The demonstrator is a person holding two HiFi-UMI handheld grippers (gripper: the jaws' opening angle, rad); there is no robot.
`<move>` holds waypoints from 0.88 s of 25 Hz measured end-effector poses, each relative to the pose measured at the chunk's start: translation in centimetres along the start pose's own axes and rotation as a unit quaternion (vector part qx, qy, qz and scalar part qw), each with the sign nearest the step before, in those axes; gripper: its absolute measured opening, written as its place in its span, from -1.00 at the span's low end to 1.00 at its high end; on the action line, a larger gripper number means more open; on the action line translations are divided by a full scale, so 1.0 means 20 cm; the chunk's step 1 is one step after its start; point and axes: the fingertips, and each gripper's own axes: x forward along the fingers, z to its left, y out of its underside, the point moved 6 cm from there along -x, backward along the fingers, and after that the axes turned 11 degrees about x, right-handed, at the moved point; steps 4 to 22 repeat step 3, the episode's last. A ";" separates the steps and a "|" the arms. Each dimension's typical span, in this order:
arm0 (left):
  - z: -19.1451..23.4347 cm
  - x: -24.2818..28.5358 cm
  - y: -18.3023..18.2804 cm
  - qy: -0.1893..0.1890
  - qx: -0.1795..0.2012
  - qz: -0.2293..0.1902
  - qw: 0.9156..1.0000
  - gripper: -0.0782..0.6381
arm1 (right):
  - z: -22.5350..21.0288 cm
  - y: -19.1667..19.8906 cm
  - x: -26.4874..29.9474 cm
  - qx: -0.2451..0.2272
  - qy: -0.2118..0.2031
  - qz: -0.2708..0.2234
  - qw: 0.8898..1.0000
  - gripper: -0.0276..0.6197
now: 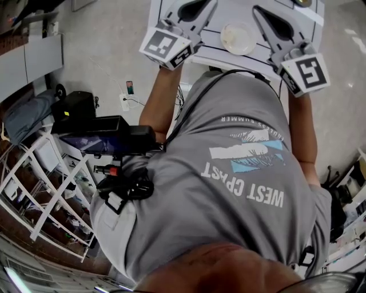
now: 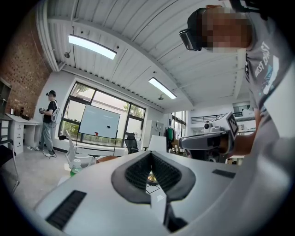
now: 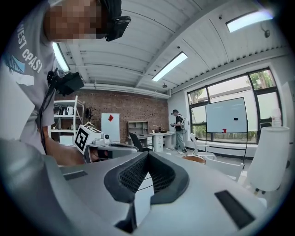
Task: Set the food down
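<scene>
In the head view both grippers hover over a white table (image 1: 229,54), either side of a round pale dish (image 1: 237,37) holding something light. My left gripper (image 1: 207,4) is left of the dish, its jaws meeting in a point with nothing between them. My right gripper (image 1: 257,10) is right of the dish, jaws also together and empty. In the left gripper view the left gripper (image 2: 151,154) points level across the room, with the right gripper (image 2: 207,140) beside it. The right gripper view shows the right gripper (image 3: 147,154) closed at the tip and the left gripper (image 3: 99,140) alongside.
A white wire shelf rack (image 1: 51,189) and a black case (image 1: 74,106) stand on the floor to my left. Another person (image 2: 48,120) stands far off by the windows. A green-topped bottle (image 2: 76,167) and a tall white cylinder (image 3: 272,156) stand near the table.
</scene>
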 end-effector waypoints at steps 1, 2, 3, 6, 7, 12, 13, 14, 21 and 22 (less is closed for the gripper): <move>0.00 -0.01 0.00 0.000 0.000 0.001 1.000 -0.76 | 0.01 -0.01 0.00 0.001 0.000 -0.002 1.000 -0.89; 0.00 -0.02 -0.01 0.000 0.000 0.001 1.000 -0.76 | 0.03 -0.01 0.00 0.002 0.001 -0.004 1.000 -0.89; 0.00 -0.03 -0.01 0.000 0.000 0.002 1.000 -0.76 | 0.04 -0.02 0.00 0.002 0.001 -0.005 1.000 -0.89; 0.00 -0.03 -0.01 0.000 0.000 0.002 1.000 -0.76 | 0.04 -0.02 0.00 0.002 0.001 -0.005 1.000 -0.89; 0.00 -0.03 -0.01 0.000 0.000 0.002 1.000 -0.76 | 0.04 -0.02 0.00 0.002 0.001 -0.005 1.000 -0.89; 0.00 -0.03 -0.01 0.000 0.000 0.002 1.000 -0.76 | 0.04 -0.02 0.00 0.002 0.001 -0.005 1.000 -0.89; 0.00 -0.03 -0.01 0.000 0.000 0.002 1.000 -0.76 | 0.04 -0.02 0.00 0.002 0.001 -0.005 1.000 -0.89; 0.00 -0.03 -0.01 0.000 0.000 0.002 1.000 -0.76 | 0.04 -0.02 0.00 0.002 0.001 -0.005 1.000 -0.89; 0.00 -0.03 -0.01 0.000 0.000 0.002 1.000 -0.76 | 0.04 -0.02 0.00 0.002 0.001 -0.005 1.000 -0.89; 0.00 -0.03 -0.01 0.000 0.000 0.002 1.000 -0.76 | 0.04 -0.02 0.00 0.002 0.001 -0.005 1.000 -0.89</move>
